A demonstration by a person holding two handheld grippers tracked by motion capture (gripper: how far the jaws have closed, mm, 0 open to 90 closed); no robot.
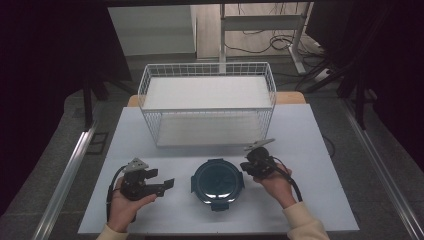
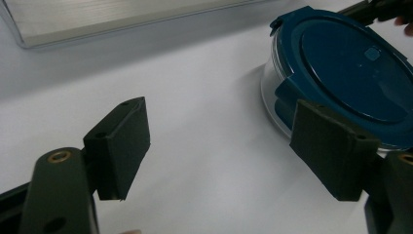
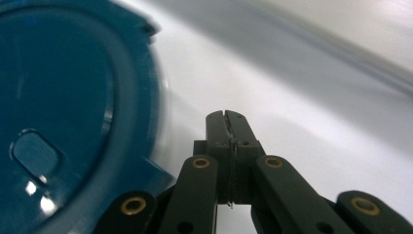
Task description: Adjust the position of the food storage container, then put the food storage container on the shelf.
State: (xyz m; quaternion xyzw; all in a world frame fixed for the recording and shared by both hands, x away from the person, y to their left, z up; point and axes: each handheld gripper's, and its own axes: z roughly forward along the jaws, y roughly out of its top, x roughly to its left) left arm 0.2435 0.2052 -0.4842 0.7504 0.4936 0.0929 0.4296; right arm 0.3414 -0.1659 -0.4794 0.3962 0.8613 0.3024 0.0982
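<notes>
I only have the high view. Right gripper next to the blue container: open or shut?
Observer: Shut. In the right gripper view the right gripper has its pads pressed together with nothing between them, beside the container.
Operator: And the left one?
Observer: The left gripper is open, nothing between its pads; the table shows through the gap.
Operator: Are the lid clips down?
Observer: In the left gripper view, the clip nearest the left gripper is folded down against the clear wall of the container.
</notes>
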